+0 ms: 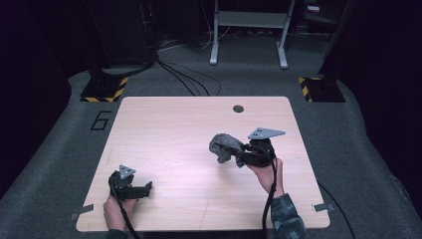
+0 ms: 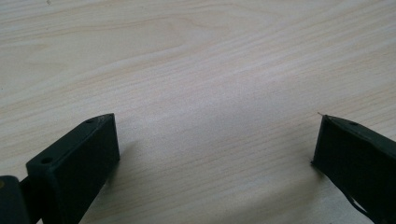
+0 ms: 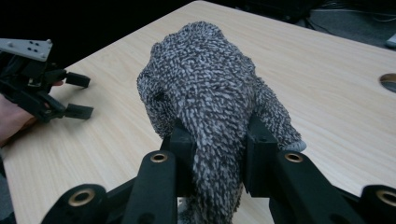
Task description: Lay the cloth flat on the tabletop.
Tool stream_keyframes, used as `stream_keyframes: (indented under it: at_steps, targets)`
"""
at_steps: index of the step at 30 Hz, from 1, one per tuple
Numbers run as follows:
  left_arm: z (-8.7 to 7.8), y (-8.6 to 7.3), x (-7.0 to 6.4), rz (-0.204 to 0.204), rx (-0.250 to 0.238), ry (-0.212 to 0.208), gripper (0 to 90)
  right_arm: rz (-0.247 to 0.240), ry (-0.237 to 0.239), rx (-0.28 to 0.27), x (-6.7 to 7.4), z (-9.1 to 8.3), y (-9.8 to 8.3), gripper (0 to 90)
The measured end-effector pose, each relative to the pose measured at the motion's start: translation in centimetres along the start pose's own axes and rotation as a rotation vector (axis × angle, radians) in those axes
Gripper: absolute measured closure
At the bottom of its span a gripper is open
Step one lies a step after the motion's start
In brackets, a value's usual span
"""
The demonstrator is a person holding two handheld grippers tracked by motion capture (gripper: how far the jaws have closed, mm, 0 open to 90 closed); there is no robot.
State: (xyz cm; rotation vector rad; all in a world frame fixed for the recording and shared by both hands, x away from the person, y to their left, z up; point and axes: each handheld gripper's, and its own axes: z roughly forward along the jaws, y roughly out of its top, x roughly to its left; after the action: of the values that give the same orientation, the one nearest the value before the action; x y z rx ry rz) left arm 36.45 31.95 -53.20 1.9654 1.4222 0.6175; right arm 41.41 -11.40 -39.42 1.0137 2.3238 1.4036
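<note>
A bunched grey knitted cloth (image 1: 224,146) hangs above the right half of the wooden table (image 1: 169,134). My right gripper (image 1: 238,155) is shut on it; in the right gripper view the speckled cloth (image 3: 210,93) bulges up between the two black jaws, and a fold droops below them. At the near left of the table my left gripper (image 1: 147,187) rests low, held by a hand. Its jaws stand wide apart in the left gripper view, with bare wood between its fingertips (image 2: 93,144). The left gripper (image 3: 77,95) also shows far left in the right gripper view.
A round dark grommet hole (image 1: 238,108) sits near the table's far edge. Cables (image 1: 189,79) run over the grey floor behind the table, beside a metal frame (image 1: 249,30) and two hazard-striped stand bases (image 1: 105,89).
</note>
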Motion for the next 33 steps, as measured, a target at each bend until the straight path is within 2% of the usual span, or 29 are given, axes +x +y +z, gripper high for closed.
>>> stream_keyframes:
  at_steps: [7, 11, 14, 16, 17, 18, 19, 20, 23, 24, 26, 28, 30, 33]
  targets:
    - [0.0, 0.0, 0.0, 0.000, 0.001, 0.001, 0.0, -0.003, 0.050, 0.026, 1.5, 1.6, -0.5, 69.9]
    - [0.0, 0.0, 0.0, 0.001, 0.002, 0.001, 0.0, -0.005, 0.072, 0.076, 2.4, 3.2, -1.5, 69.4]
    - [0.0, 0.0, 0.0, 0.000, 0.000, 0.001, 0.1, -0.002, 0.071, 0.142, 2.7, 5.2, -3.1, 66.8]
    - [0.0, 0.0, 0.0, 0.000, 0.002, 0.000, 0.0, -0.007, 0.055, 0.178, 2.6, 6.1, -3.9, 58.3]
    - [0.0, 0.0, 0.0, 0.001, 0.002, 0.001, 0.0, -0.007, 0.055, 0.178, 2.6, 6.1, -3.9, 58.3]
    - [0.0, 0.0, 0.0, 0.000, 0.003, 0.000, 0.0, 0.003, 0.055, 0.201, 2.5, 6.6, -4.4, 47.8]
    - [0.0, 0.0, 0.0, 0.000, 0.003, 0.000, 0.0, 0.003, 0.055, 0.201, 2.5, 6.6, -4.4, 47.8]
    - [0.0, 0.0, 0.0, 0.000, 0.002, 0.000, 0.0, 0.014, 0.046, 0.206, 2.5, 6.5, -4.6, 38.4]
    - [0.0, 0.0, 0.0, -0.002, 0.001, 0.001, 0.0, 0.014, 0.036, 0.188, 2.4, 5.4, -4.6, 33.0]
    - [0.0, 0.0, 0.0, -0.002, 0.001, 0.001, 0.0, 0.014, 0.036, 0.188, 2.4, 5.4, -4.6, 33.0]
    - [0.0, 0.1, -0.1, -0.012, 0.005, 0.010, 0.0, 0.012, 0.011, 0.180, 2.1, 4.0, -4.6, 32.3]
    - [-0.1, 0.4, -0.1, -0.020, 0.038, 0.015, 1.3, 0.016, -0.005, 0.171, 1.8, 3.2, -4.7, 33.9]
    - [-0.2, 1.0, -0.4, -0.053, 0.041, -0.044, 1.7, 0.018, -0.014, 0.170, 1.4, 2.5, -5.0, 36.9]
    - [-0.3, 1.7, -1.2, -0.041, 0.029, -0.077, 1.7, 0.025, -0.027, 0.178, 1.0, 2.1, -5.2, 39.8]
